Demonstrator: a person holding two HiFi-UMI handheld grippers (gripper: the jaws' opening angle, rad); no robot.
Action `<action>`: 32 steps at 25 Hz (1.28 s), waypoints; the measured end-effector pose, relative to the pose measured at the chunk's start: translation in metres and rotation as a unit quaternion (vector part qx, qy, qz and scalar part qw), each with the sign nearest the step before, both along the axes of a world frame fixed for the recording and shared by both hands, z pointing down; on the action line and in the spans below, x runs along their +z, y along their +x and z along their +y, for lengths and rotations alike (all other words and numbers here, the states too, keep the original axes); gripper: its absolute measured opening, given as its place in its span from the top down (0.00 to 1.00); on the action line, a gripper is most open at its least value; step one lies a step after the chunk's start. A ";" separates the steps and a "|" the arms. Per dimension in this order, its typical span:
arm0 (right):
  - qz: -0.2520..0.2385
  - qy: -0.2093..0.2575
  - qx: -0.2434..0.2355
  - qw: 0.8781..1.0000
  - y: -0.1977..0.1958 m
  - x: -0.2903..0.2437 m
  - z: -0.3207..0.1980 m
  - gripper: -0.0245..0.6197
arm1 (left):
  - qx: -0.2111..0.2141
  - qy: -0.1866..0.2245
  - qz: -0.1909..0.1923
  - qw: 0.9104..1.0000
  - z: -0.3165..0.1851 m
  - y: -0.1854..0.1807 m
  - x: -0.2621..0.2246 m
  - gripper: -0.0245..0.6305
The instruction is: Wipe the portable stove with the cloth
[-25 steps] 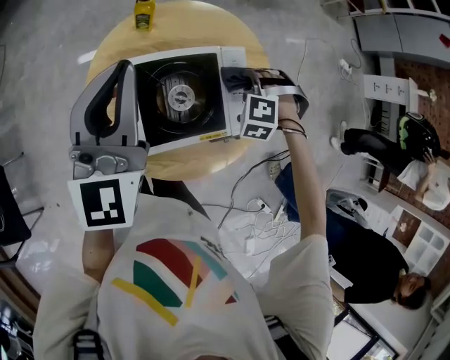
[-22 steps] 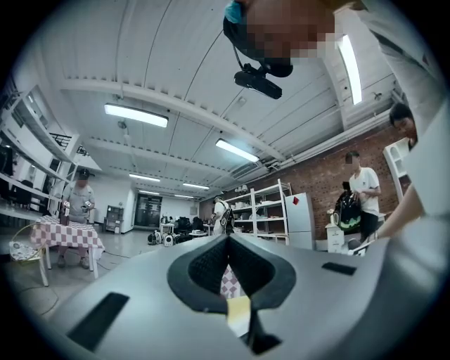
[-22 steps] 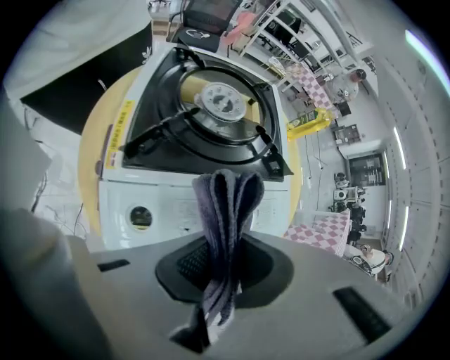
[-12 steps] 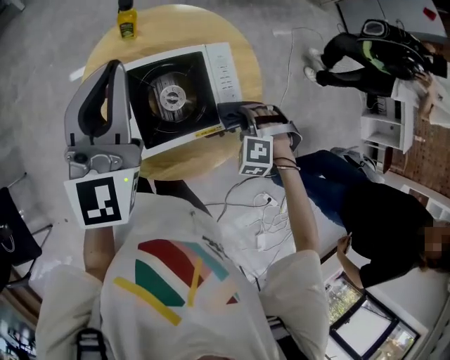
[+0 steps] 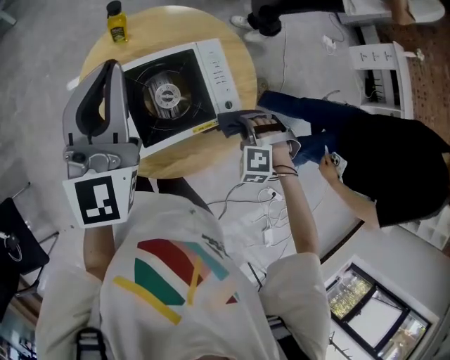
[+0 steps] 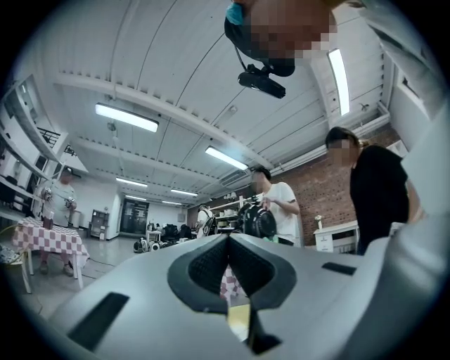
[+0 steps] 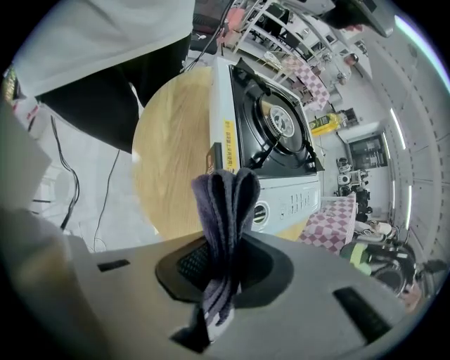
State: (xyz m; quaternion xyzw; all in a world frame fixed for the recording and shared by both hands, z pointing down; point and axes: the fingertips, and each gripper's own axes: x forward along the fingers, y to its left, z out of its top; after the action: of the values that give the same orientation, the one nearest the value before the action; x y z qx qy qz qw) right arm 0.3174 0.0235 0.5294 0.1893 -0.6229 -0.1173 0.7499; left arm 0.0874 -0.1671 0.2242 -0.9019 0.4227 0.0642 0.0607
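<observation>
Drawn back toward the person, the right gripper [image 5: 233, 125] has left the stove's [image 5: 176, 98] control panel and now sits at the stove's 4 o'clock corner, by the counter [image 5: 242, 67] edge. Its fingers are clamped on a folded dark cloth [image 7: 225, 204], which stands up between them. That looks like the end of a stroke, with the black burner area probably not yet wiped.

At 9 o'clock of the stove, the left gripper [image 5: 110, 65] is held high, pointing at the ceiling, fingers pressed together with nothing between them. It covers the stove's left edge in the head view.

A yellow bottle [image 5: 117, 21] stands at the counter's 11 o'clock rim.

Whether the cloth touches the stove is hard to tell; from above, the gripper hides it.
</observation>
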 end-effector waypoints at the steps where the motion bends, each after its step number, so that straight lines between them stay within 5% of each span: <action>1: 0.001 0.000 0.000 1.000 0.000 0.001 0.000 0.91 | 0.000 0.001 0.000 1.000 0.000 0.000 0.000 0.95; 4: -0.011 0.012 0.003 1.000 -0.006 -0.007 -0.003 0.91 | 0.002 0.001 -0.007 1.000 0.001 -0.006 0.003 0.96; 7: -0.079 0.038 0.032 0.996 -0.038 -0.034 -0.003 0.91 | -0.002 -0.003 -0.011 1.000 0.001 -0.013 0.007 0.96; 11: -0.173 0.049 0.044 0.983 -0.115 -0.053 -0.010 0.91 | -0.025 -0.007 0.002 1.000 -0.007 -0.023 0.006 0.96; 16: -0.253 0.021 -0.009 0.967 -0.220 -0.045 -0.015 0.91 | -0.053 -0.023 -0.001 0.998 -0.017 -0.040 0.021 0.96; 22: -0.278 0.006 -0.078 0.957 -0.282 -0.037 -0.021 0.91 | -0.092 -0.039 0.003 0.995 -0.026 -0.073 0.031 0.96; 32: -0.272 -0.037 -0.087 0.957 -0.292 -0.016 -0.014 0.91 | -0.107 -0.053 0.001 0.993 -0.024 -0.093 0.044 0.96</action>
State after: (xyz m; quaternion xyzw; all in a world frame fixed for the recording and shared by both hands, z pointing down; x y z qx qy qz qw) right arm 0.0252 0.0098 0.5138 0.1307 -0.8217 -0.1030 0.5451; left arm -0.0058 -0.1911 0.2681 -0.8534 0.5197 0.0361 0.0188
